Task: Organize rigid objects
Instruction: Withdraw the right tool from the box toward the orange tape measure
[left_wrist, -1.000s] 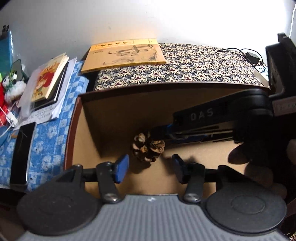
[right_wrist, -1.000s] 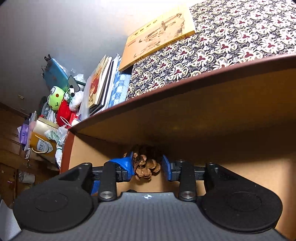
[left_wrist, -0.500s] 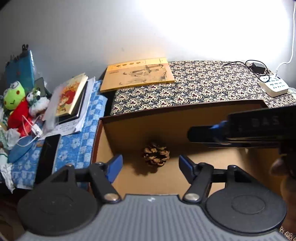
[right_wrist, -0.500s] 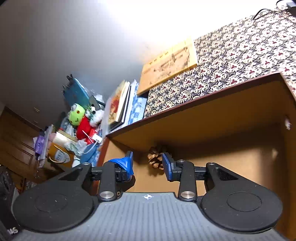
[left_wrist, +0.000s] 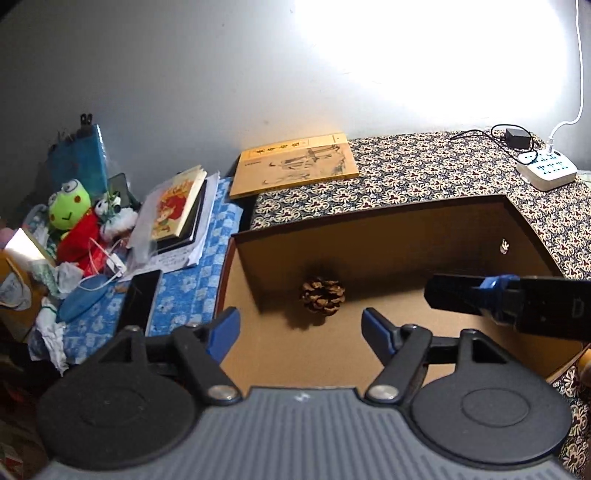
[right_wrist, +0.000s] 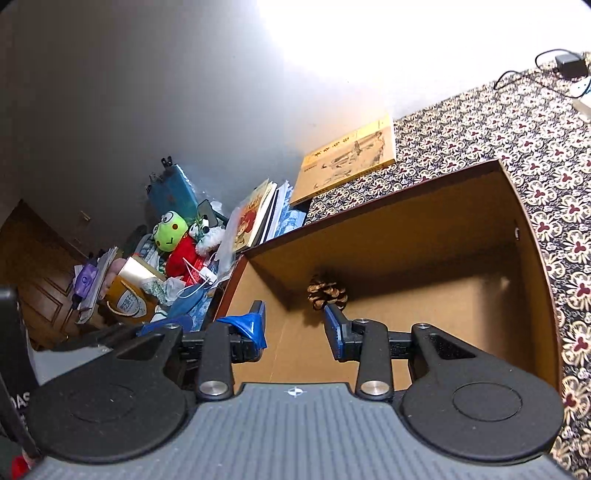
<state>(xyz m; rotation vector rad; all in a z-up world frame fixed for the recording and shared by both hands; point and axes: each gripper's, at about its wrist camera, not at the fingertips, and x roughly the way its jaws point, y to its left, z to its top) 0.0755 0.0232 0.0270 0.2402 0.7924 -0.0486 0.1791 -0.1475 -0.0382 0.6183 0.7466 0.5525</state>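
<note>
A brown pine cone (left_wrist: 322, 296) (right_wrist: 326, 291) lies on the floor of an open cardboard box (left_wrist: 373, 216) (right_wrist: 532, 236), near its back left corner. My left gripper (left_wrist: 298, 330) hovers open over the box's front part, short of the cone, with nothing between its blue-padded fingers. My right gripper (right_wrist: 293, 325) is open too, above the box's left front, and holds nothing. In the left wrist view the right gripper's body (left_wrist: 509, 304) reaches in from the right over the box.
The box sits on a patterned cloth (left_wrist: 443, 173). A yellow book (left_wrist: 295, 164) lies behind it. To the left are stacked books (left_wrist: 177, 210), a black phone (left_wrist: 138, 301), a frog plush (left_wrist: 72, 210) and clutter. A power strip (left_wrist: 548, 168) sits at the back right.
The right gripper let go of the pine cone inside the box and opened. Both grippers then rose and drew back, so the whole box now shows.
</note>
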